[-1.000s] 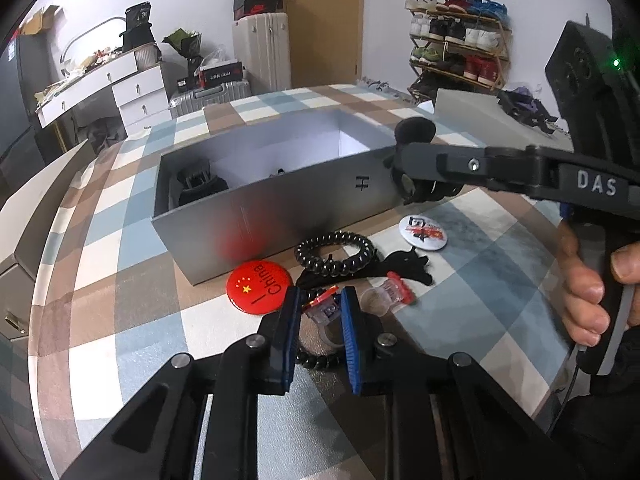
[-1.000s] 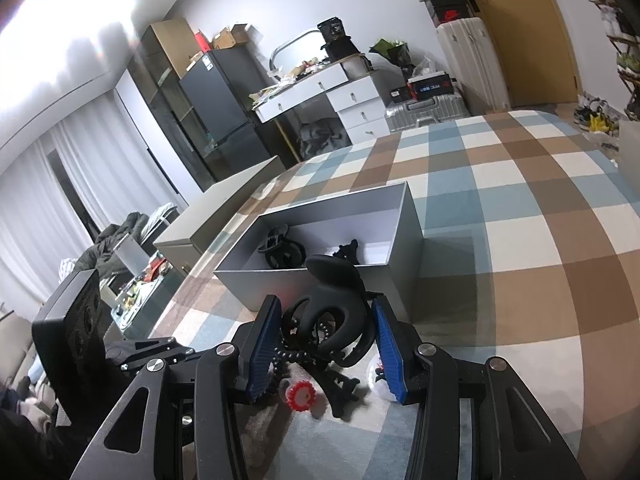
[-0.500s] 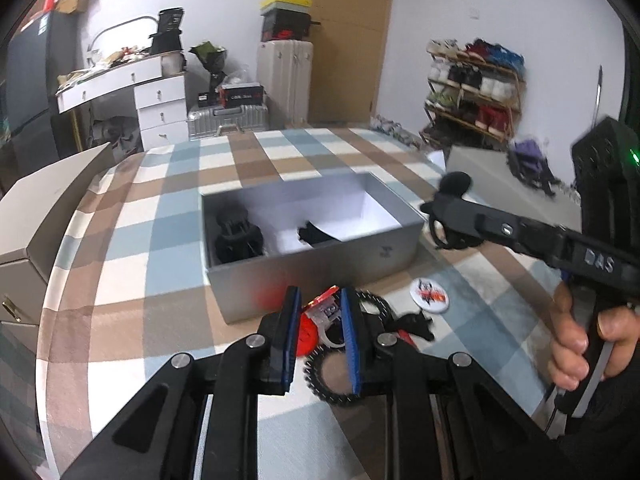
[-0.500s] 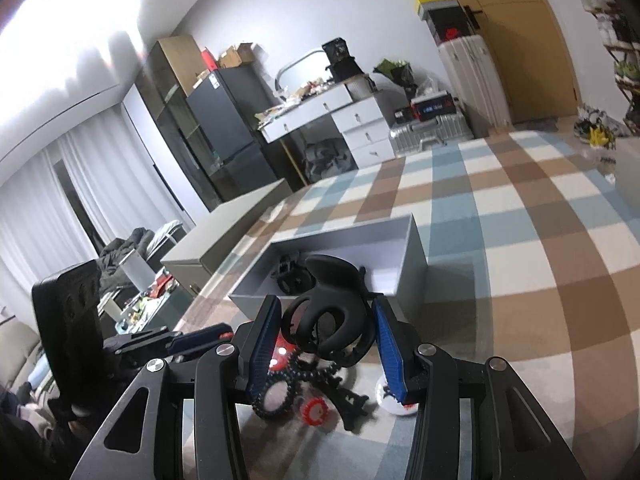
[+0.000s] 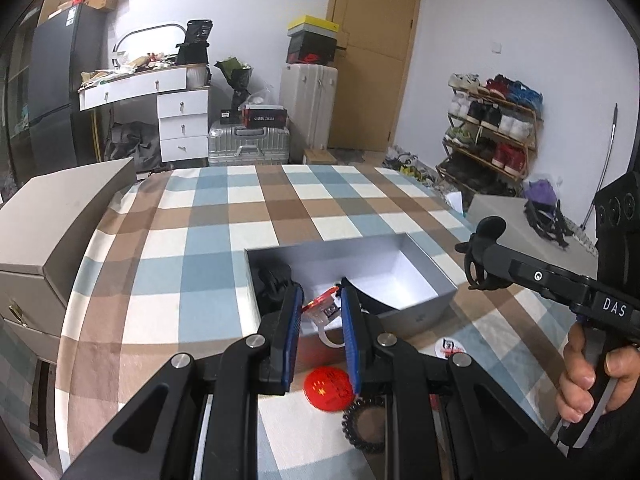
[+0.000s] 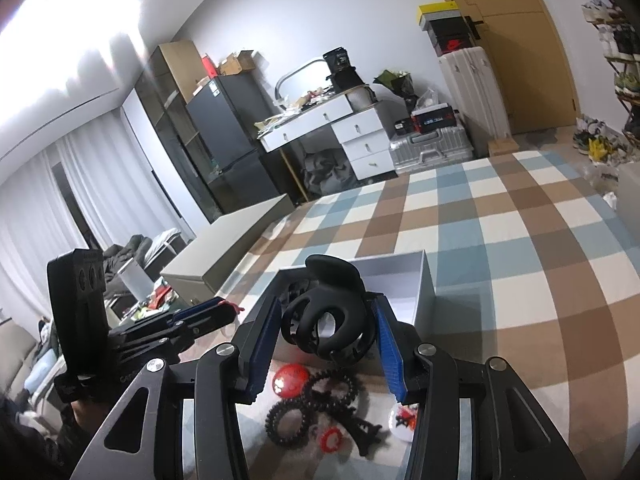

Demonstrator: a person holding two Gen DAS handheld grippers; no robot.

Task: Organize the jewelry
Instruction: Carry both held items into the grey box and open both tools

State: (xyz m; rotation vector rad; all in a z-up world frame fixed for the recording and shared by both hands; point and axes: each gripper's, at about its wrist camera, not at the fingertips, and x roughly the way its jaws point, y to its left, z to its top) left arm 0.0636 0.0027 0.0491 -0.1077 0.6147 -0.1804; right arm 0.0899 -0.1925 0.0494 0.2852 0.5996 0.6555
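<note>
The black claw hair clip (image 6: pixel 326 316) sits pinched between the blue pads of the right gripper (image 6: pixel 326 330), held up over the near wall of the grey box (image 5: pixel 420 312), likely so it can be let go straight into the white interior. In the left wrist view the same clip (image 5: pixel 482 256) shows at the tip of that gripper, off the box's right side and above rim height.

The left gripper (image 5: pixel 320 320) is closed on a small red-and-clear item (image 5: pixel 322 308), probably a little clip or ring case; too small to tell. It hangs over the near-left part of the box, next to a dark item (image 5: pixel 274 284) already lying inside at the left end. Both loads seem lifted for the same reason: the box is the collection point.

Not yet sorted, on the checked tablecloth (image 5: pixel 200 240) just near the box's front wall: a red round badge (image 5: pixel 330 388), a black coil hair tie (image 5: pixel 366 424), a white badge (image 5: pixel 450 346). The right wrist view also shows a second black coil (image 6: pixel 290 420), a small red ring-shaped piece (image 6: pixel 331 438) and a black spiky piece (image 6: pixel 362 426) there.

A grey lid-like box (image 5: pixel 52 232) stands at the table's far left, well apart from the work.
</note>
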